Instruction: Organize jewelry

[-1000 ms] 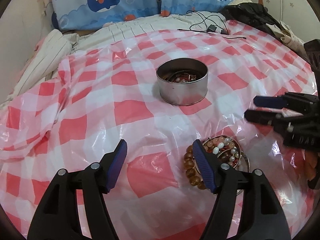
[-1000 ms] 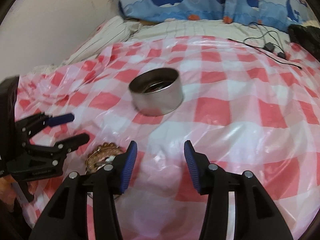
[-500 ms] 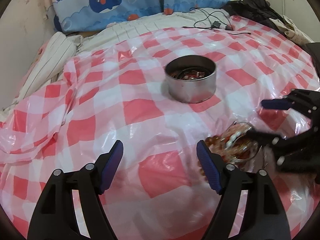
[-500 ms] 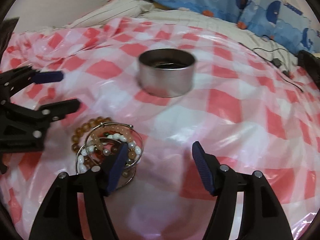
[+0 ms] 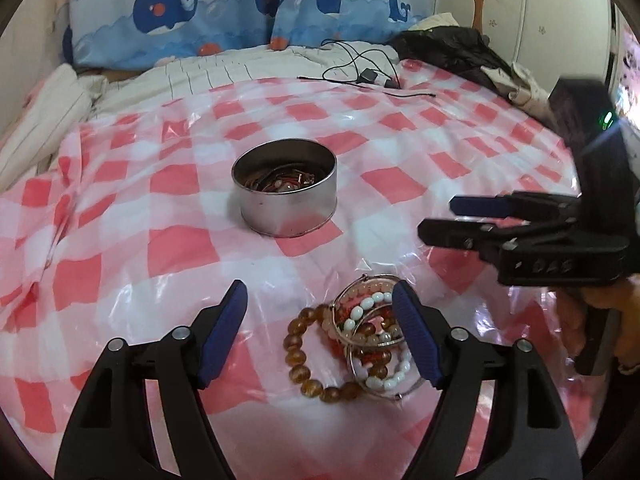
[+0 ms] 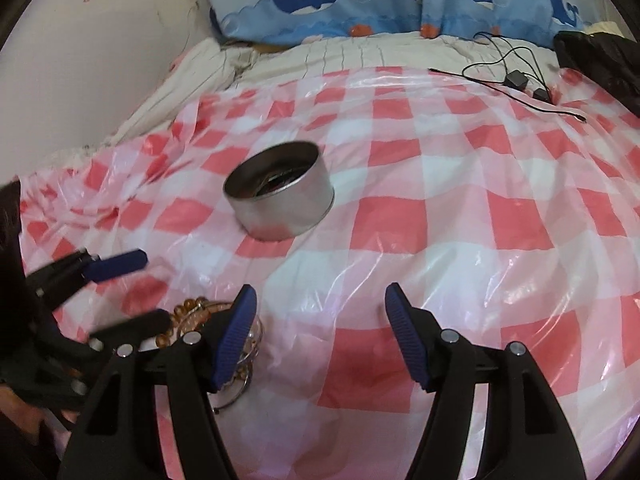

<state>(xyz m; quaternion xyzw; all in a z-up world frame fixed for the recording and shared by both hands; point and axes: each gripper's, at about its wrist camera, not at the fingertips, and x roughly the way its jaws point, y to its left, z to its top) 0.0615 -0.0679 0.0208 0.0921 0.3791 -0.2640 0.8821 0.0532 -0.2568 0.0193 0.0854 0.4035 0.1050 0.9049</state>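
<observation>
Both hand-held tools are hovering over a bed covered with a glossy red-and-white checked plastic sheet (image 5: 132,248), and the step in hand looks like the approach to the next pick-up. The left black two-finger gripper with blue ribbed pads (image 5: 320,332) is standing released, its jaws spread wide and nothing pressed between them; its right pad is overlapping the edge of a loose heap of bracelets (image 5: 352,340) lying on the sheet just in front of it. The right black two-finger gripper with blue ribbed pads (image 6: 320,340) is likewise released, its jaws having just been opening and nothing between them but bare sheet, with the heap partly hidden behind its left finger. One round silver metal tin (image 5: 286,194) is standing upright farther up the sheet, well apart from the heap, already holding a dark tangle of jewelry whose pieces cannot be counted. In the heap, one amber bead bracelet (image 5: 298,354), one white-and-green bead bracelet (image 5: 394,376) and at least one thin silver wire bangle (image 5: 376,280) are showing, along with peach and reddish bead strands too tangled to count. The next move probably calls for lowering one open jaw pair around a single strand, clenching on it, and lifting it clear without dragging its neighbours before carrying it to the tin.
</observation>
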